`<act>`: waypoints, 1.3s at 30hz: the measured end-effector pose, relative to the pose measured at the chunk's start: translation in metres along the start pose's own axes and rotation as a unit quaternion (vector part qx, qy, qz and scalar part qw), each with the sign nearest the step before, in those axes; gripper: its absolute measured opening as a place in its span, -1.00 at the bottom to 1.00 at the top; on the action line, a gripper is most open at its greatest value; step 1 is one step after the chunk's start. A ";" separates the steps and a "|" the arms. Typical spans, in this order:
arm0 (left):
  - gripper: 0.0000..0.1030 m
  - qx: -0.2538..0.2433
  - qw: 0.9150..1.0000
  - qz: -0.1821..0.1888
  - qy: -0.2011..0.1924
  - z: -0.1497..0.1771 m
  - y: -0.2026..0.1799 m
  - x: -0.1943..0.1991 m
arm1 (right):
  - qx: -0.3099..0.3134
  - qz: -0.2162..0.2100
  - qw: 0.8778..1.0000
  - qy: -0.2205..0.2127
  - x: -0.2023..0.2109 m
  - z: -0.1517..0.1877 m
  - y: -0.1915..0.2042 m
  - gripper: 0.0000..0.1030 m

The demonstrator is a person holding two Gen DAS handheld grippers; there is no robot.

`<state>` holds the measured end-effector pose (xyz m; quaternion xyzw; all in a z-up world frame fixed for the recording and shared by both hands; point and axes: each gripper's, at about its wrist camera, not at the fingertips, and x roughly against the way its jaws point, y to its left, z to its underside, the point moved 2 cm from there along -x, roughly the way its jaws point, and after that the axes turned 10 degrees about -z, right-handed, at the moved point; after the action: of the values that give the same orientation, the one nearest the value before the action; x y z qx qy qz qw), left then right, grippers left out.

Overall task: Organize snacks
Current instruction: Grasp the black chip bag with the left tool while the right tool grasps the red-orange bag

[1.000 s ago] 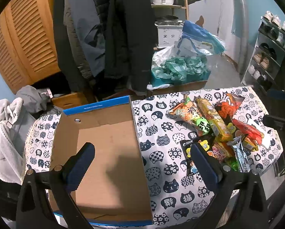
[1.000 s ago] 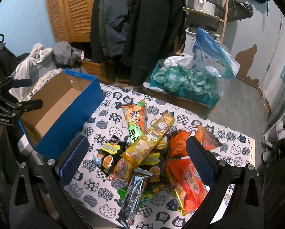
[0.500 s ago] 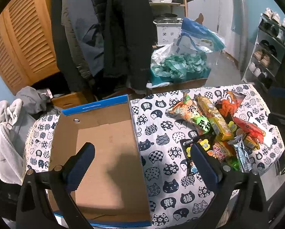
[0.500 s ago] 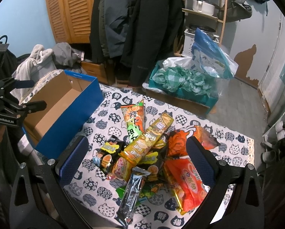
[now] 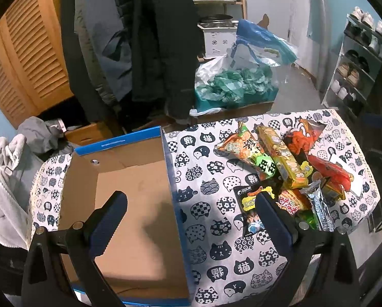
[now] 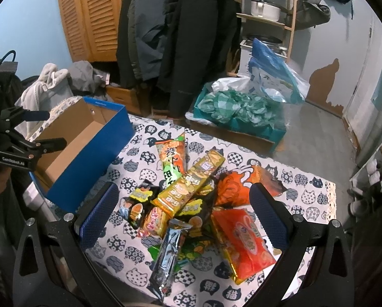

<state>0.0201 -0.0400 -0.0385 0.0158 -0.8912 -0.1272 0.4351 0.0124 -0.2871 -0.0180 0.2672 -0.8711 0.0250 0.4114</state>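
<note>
Little has shifted since a second ago — both views have only drifted slightly, and the snack pile (image 6: 191, 204) lies as it did. Right gripper (image 6: 183, 213) hovers just above the pile, jaws wide apart and empty; left gripper (image 5: 191, 220) hangs over the near edge of the box (image 5: 129, 204), jaws likewise apart. Sorting hasn't begun, I'd judge — next, lower onto the top yellow packet (image 6: 188, 183). Farther back, coats (image 6: 178, 25) hang.
</note>
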 end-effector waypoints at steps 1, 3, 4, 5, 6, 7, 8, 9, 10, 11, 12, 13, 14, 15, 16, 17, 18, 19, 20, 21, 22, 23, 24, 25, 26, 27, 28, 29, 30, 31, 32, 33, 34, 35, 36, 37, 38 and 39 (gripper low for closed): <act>0.97 -0.002 1.000 0.000 0.001 0.000 -0.002 -0.001 | -0.001 0.001 1.000 0.000 0.001 0.001 -0.001 0.95; 0.97 -0.004 1.000 0.004 0.006 -0.001 -0.005 -0.003 | -0.003 0.001 1.000 0.003 0.001 0.002 -0.005 0.95; 0.97 -0.004 1.000 0.008 0.011 -0.001 -0.007 -0.006 | -0.004 0.001 1.000 0.005 0.001 0.002 -0.007 0.95; 0.97 -0.003 1.000 0.013 0.017 -0.001 -0.009 -0.008 | -0.005 0.002 1.000 0.008 0.001 0.003 -0.010 0.95; 0.97 -0.002 1.000 0.020 0.024 -0.002 -0.011 -0.012 | -0.007 0.002 1.000 0.011 0.001 0.004 -0.013 0.95; 0.97 -0.003 0.999 0.022 0.030 -0.002 -0.013 -0.015 | -0.008 0.003 1.000 0.015 0.000 0.005 -0.015 0.95; 0.97 -0.004 0.999 0.025 0.036 -0.002 -0.016 -0.018 | -0.009 0.006 1.000 0.018 -0.001 0.006 -0.018 0.95; 0.97 -0.005 0.998 0.031 0.045 -0.002 -0.020 -0.023 | -0.011 0.009 1.000 0.020 -0.001 0.007 -0.020 0.95; 0.97 -0.005 0.998 0.038 0.055 -0.002 -0.025 -0.027 | -0.013 0.013 1.000 0.022 -0.002 0.009 -0.024 0.95; 0.97 -0.004 0.997 0.044 0.066 -0.002 -0.029 -0.033 | -0.015 0.014 0.999 0.025 -0.003 0.010 -0.027 0.95; 0.97 -0.004 0.995 0.053 0.081 -0.002 -0.034 -0.039 | -0.018 0.016 0.999 0.029 -0.003 0.012 -0.030 0.95; 0.97 -0.003 0.993 0.063 0.098 -0.001 -0.040 -0.046 | -0.021 0.017 0.999 0.031 -0.004 0.014 -0.035 0.95; 0.97 -0.003 0.992 0.068 0.110 0.000 -0.045 -0.052 | -0.024 0.019 0.999 0.033 -0.005 0.016 -0.038 0.95; 0.97 -0.003 0.990 0.072 0.122 0.001 -0.051 -0.058 | -0.027 0.021 0.999 0.036 -0.005 0.018 -0.042 0.95; 0.97 -0.002 0.988 0.078 0.133 0.003 -0.057 -0.064 | -0.030 0.023 0.999 0.039 -0.006 0.020 -0.046 0.95; 0.97 -0.001 0.987 0.082 0.141 0.004 -0.063 -0.070 | -0.032 0.024 0.998 0.042 -0.007 0.021 -0.050 0.95; 0.97 0.000 0.984 0.087 0.152 0.006 -0.069 -0.076 | -0.034 0.025 0.998 0.044 -0.008 0.023 -0.054 0.95; 0.97 0.002 0.982 0.093 0.163 0.008 -0.074 -0.082 | -0.035 0.026 0.998 0.047 -0.008 0.024 -0.058 0.95; 0.97 0.005 0.980 0.100 0.173 0.009 -0.079 -0.088 | -0.035 0.026 0.998 0.051 -0.010 0.026 -0.063 0.95; 0.97 0.009 0.978 0.103 0.184 0.010 -0.083 -0.094 | -0.035 0.027 0.998 0.054 -0.011 0.027 -0.067 0.95; 0.97 0.013 0.976 0.103 0.191 0.011 -0.086 -0.099 | -0.034 0.028 0.997 0.057 -0.011 0.028 -0.072 0.95; 0.97 0.017 0.974 0.103 0.199 0.011 -0.088 -0.104 | -0.034 0.029 0.997 0.061 -0.015 0.030 -0.076 0.95; 0.97 0.021 0.973 0.103 0.207 0.013 -0.090 -0.110 | -0.035 0.029 0.997 0.068 -0.017 0.031 -0.081 0.95; 0.97 0.024 0.971 0.104 0.215 0.014 -0.092 -0.114 | -0.035 0.031 0.996 0.073 -0.020 0.033 -0.086 0.95; 0.97 0.027 0.969 0.105 0.221 0.015 -0.094 -0.119 | -0.037 0.033 0.996 0.078 -0.023 0.036 -0.091 0.95; 0.97 0.029 0.968 0.104 0.226 0.016 -0.097 -0.123 | -0.040 0.030 0.995 0.086 -0.027 0.039 -0.096 0.95; 0.97 0.030 0.968 0.104 0.227 0.016 -0.098 -0.125 | -0.044 0.024 0.994 0.094 -0.031 0.042 -0.101 0.95; 0.97 0.029 0.968 0.102 0.228 0.016 -0.099 -0.128 | -0.049 0.020 0.993 0.101 -0.035 0.046 -0.106 0.95; 0.97 0.028 0.967 0.100 0.231 0.016 -0.101 -0.130 | -0.056 0.015 0.992 0.110 -0.041 0.050 -0.111 0.95; 0.97 0.027 0.967 0.098 0.232 0.017 -0.103 -0.132 | -0.062 0.007 0.991 0.119 -0.047 0.055 -0.116 0.95; 0.97 0.025 0.967 0.096 0.234 0.017 -0.104 -0.135 | -0.067 0.000 0.989 0.130 -0.054 0.060 -0.120 0.95; 0.97 0.023 0.967 0.095 0.236 0.018 -0.107 -0.138 | -0.070 -0.005 0.988 0.140 -0.060 0.064 -0.122 0.95; 0.97 0.021 0.967 0.093 0.238 0.020 -0.108 -0.141 | -0.073 -0.009 0.986 0.151 -0.066 0.069 -0.125 0.95; 0.97 0.020 0.966 0.092 0.240 0.020 -0.110 -0.143 | -0.075 -0.009 0.984 0.161 -0.072 0.074 -0.128 0.95; 0.97 0.019 0.965 0.093 0.244 0.022 -0.112 -0.146 | -0.074 -0.010 0.983 0.170 -0.076 0.079 -0.129 0.95; 0.97 0.018 0.964 0.097 0.248 0.023 -0.115 -0.148 | -0.073 -0.011 0.981 0.181 -0.082 0.084 -0.131 0.95; 0.97 0.014 0.962 0.100 0.254 0.025 -0.118 -0.151 | -0.071 -0.013 0.979 0.190 -0.087 0.088 -0.131 0.95; 0.97 0.012 0.961 0.101 0.257 0.026 -0.120 -0.152 | -0.069 -0.015 0.978 0.198 -0.092 0.092 -0.132 0.95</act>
<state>0.0848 -0.1295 -0.2001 -0.0373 -0.7476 -0.0636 0.6600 0.0596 -0.3828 -0.1694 0.2411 -0.7681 0.0108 0.5931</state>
